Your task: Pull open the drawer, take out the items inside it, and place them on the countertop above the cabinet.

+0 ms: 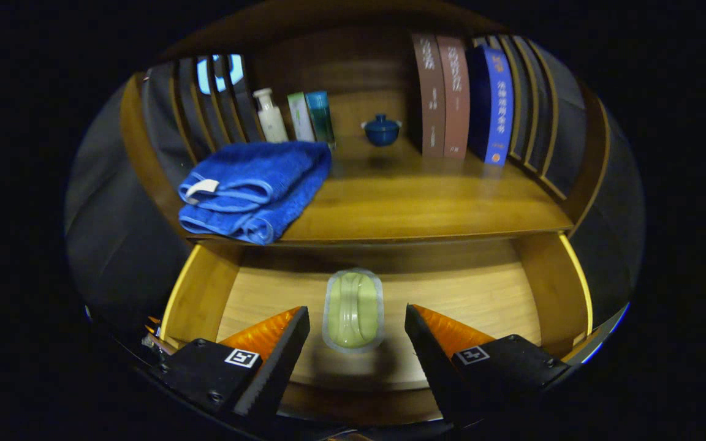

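our gripper spread wide above the pulled-out drawer, fingers clear of everything, green soap in a clear dish between them at twelve o'clock (resting on the drawer floor), folded blue towel on the countertop at eleven o'clock

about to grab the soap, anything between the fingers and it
Nothing visible. The soap lies alone on the drawer floor, between the open gripper fingers, with clear gaps on both sides.
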`<state>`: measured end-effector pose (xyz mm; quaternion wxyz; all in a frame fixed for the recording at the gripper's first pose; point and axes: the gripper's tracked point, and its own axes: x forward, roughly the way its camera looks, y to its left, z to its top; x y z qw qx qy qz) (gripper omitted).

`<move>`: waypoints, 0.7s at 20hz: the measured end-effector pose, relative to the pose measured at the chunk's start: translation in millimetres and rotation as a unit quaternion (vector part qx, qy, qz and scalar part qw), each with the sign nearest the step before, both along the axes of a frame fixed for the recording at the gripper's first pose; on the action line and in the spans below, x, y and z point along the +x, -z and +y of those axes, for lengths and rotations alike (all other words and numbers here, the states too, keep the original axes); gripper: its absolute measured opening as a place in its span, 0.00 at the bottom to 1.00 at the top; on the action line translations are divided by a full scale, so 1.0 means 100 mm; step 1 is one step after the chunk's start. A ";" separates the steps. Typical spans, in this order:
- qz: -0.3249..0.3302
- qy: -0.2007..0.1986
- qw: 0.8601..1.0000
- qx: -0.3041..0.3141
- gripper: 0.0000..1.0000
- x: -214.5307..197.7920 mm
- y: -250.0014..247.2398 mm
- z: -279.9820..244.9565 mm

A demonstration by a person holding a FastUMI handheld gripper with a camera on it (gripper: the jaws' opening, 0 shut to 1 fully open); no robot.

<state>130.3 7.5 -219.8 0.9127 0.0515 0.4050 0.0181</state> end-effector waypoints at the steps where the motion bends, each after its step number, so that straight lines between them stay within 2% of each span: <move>1: 0.018 0.003 1.000 0.000 1.00 0.06 0.07 -0.01; 5: 0.054 0.007 0.998 -0.015 1.00 0.26 0.25 0.03; 9: 0.084 -0.002 0.996 -0.038 0.95 0.29 0.44 0.08; 14: 0.121 -0.016 0.991 -0.054 0.77 0.25 0.66 0.11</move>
